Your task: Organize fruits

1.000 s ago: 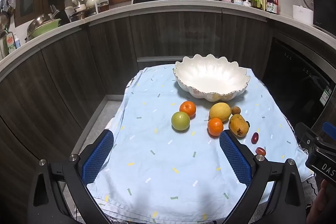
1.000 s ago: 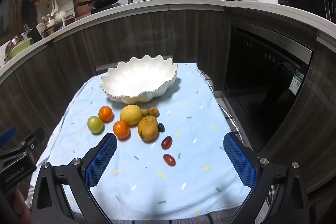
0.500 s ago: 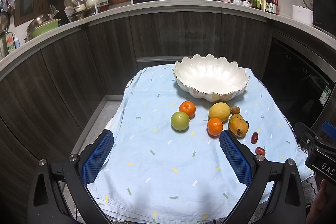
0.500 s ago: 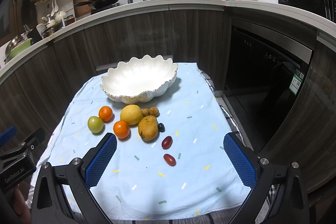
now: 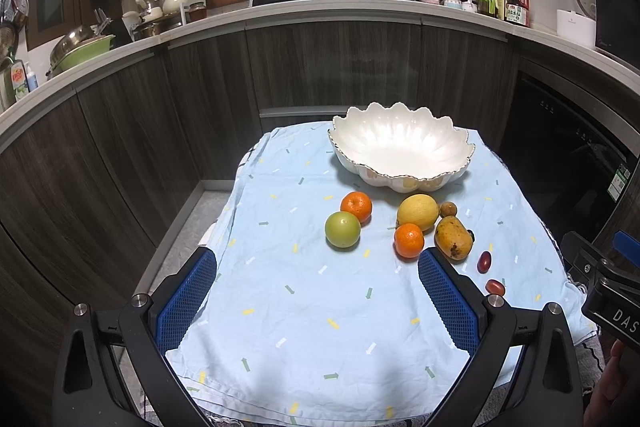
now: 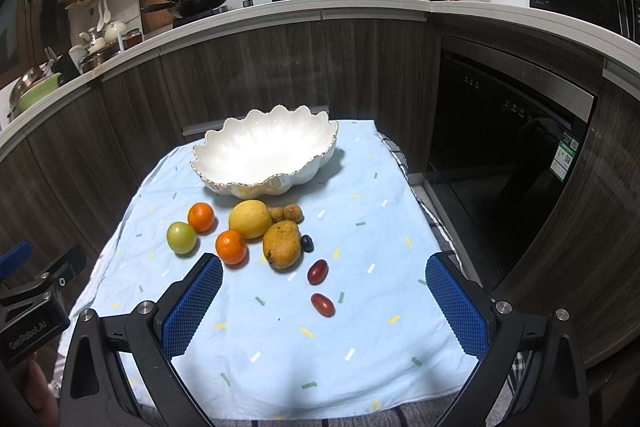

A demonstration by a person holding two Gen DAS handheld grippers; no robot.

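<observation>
Left wrist view: your left hand-held gripper (image 5: pixel 318 301) is spread wide; the fruits lie ahead, the orange (image 5: pixel 408 239) just off its right finger. The white bowl (image 5: pixel 400 147) beyond holds nothing.

Right wrist view: your right hand-held gripper (image 6: pixel 324 307) is spread; the mango (image 6: pixel 281 243) lies ahead-left, long axis pointing away toward the bowl.

A pale blue cloth (image 5: pixel 304 307) is scattered with small yellow, white and green dashes. The scalloped bowl (image 5: pixel 400 147) is glossy white, edged in gold. In front of the bowl, two oranges (image 5: pixel 356 206) (image 5: pixel 408 239) are seen in bright orange, an apple (image 5: pixel 342 229) in green, a lemon (image 5: pixel 417 212) in yellow, and a mango (image 5: pixel 453 238) in brown-speckled yellow. Two grape tomatoes (image 6: pixel 317 271) (image 6: pixel 322 304) are dark red. The hand-held gripper pads (image 6: pixel 193 307) are blue, with a fine grid texture.
</observation>
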